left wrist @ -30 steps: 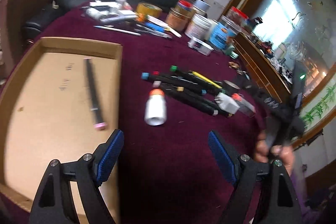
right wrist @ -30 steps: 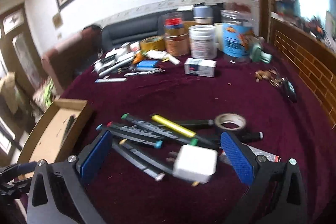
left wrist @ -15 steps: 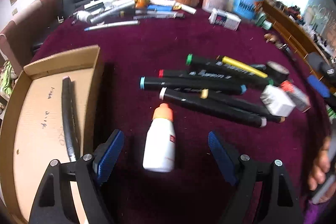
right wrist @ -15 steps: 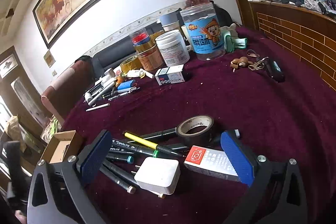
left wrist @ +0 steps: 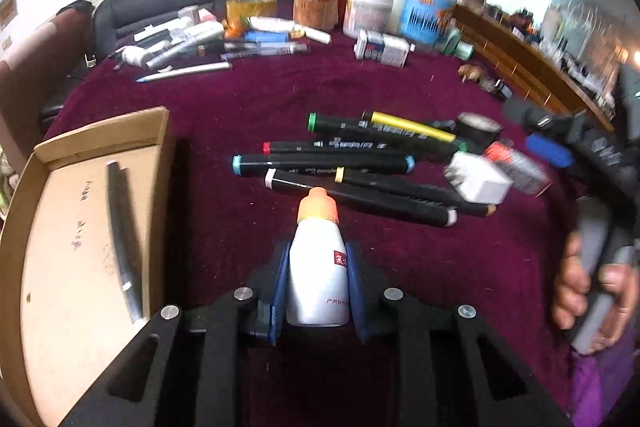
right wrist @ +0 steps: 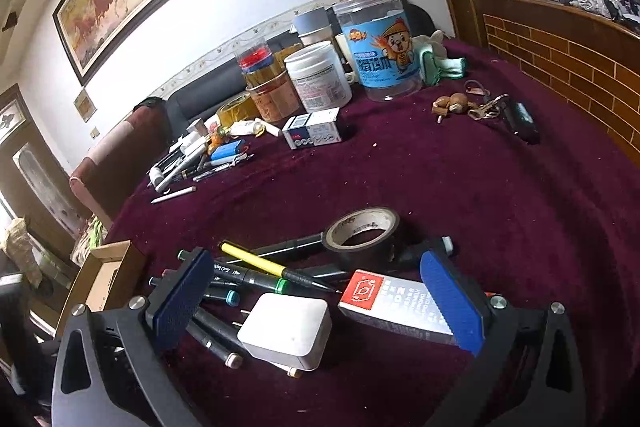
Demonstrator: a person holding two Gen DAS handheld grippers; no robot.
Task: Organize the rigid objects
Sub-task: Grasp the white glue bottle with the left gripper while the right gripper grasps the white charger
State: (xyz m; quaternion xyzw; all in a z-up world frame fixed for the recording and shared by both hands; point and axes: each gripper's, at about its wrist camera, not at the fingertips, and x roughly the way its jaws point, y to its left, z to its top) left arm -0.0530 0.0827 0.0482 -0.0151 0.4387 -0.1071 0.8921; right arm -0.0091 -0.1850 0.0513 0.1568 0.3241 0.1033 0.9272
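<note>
My left gripper (left wrist: 318, 269) is shut on a small white bottle with an orange cap (left wrist: 319, 261), low over the maroon tablecloth. A cardboard tray (left wrist: 86, 227) lies to its left with a dark pen (left wrist: 122, 235) inside. Several black markers (left wrist: 352, 163) lie just beyond the bottle. My right gripper (right wrist: 316, 299) is open over a white charger plug (right wrist: 286, 331) and a red-and-white small box (right wrist: 396, 303), with a black tape roll (right wrist: 362, 229) and the markers (right wrist: 248, 275) just ahead. It also shows at the right of the left wrist view (left wrist: 548, 149).
Jars and tubs (right wrist: 372, 39) stand at the table's far side, with a small boxed item (right wrist: 314, 133), a pile of pens and tubes (right wrist: 200, 155) and keys (right wrist: 486, 107). A brick-fronted ledge (right wrist: 560, 47) borders the right. A sofa lies beyond the table.
My left gripper moved forward and closed on the white bottle, which was lying free between its open jaws. My right gripper dropped closer over the charger plug and box.
</note>
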